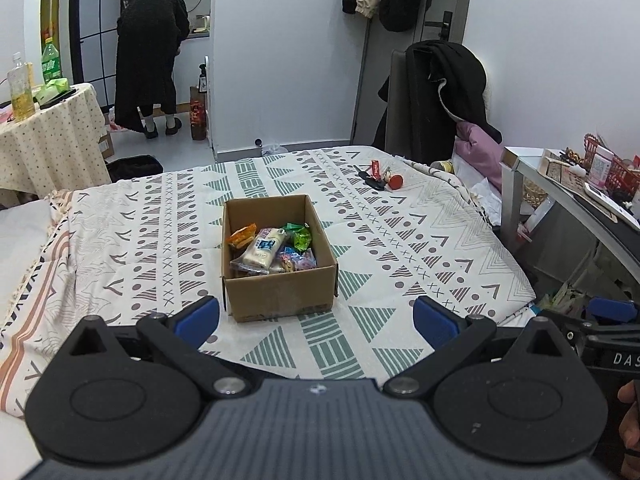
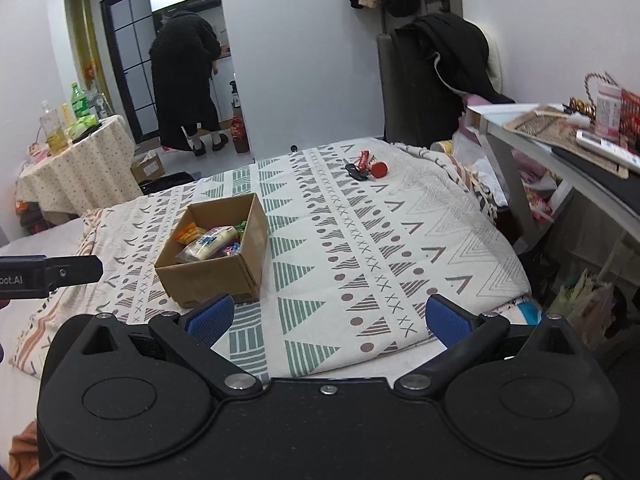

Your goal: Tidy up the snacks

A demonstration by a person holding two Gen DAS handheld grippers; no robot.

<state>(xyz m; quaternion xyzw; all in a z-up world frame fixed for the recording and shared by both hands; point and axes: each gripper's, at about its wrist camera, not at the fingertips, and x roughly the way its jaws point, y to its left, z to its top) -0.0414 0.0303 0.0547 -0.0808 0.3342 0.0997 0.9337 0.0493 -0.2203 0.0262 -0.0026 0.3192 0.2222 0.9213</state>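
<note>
Both claws hang released above the near edge of the bed, holding nothing. Left gripper [image 1: 316, 320] spreads its blue pads [image 1: 197, 320] wide, with the cardboard box [image 1: 280, 292] straight ahead, just beyond and between them. Right gripper [image 2: 328, 320] is spread the same way; from its camera the box [image 2: 212, 276] sits ahead to the left, just past its left pad [image 2: 210, 317].

Inside the open box lie the snacks [image 1: 272, 250]: a long white packet with a blue label across the top, an orange packet at the far left, a green wrapper at the far right, and small multicoloured wrappers at the near right. The label's print is too small to read.

The box rests on a patterned blanket [image 1: 400, 248] of green triangles and grey zigzags. A bunch of keys with red tags [image 1: 380, 178] lies well apart from the box, at the far right of the bed. Between claws and box only bare blanket shows.

A round table with a dotted cloth [image 1: 48, 144] stands at the far left, bearing bottles [image 1: 20, 86]. A chair draped with a black coat [image 1: 440, 92] stands far right, and a cluttered desk [image 2: 560, 152] lines the right side. A person in a long black coat [image 1: 150, 52] stands in the far doorway, back turned.

In the right wrist view, the left tool's side reads "bot.AI"; in the left wrist view, the right tool shows "DAS".
</note>
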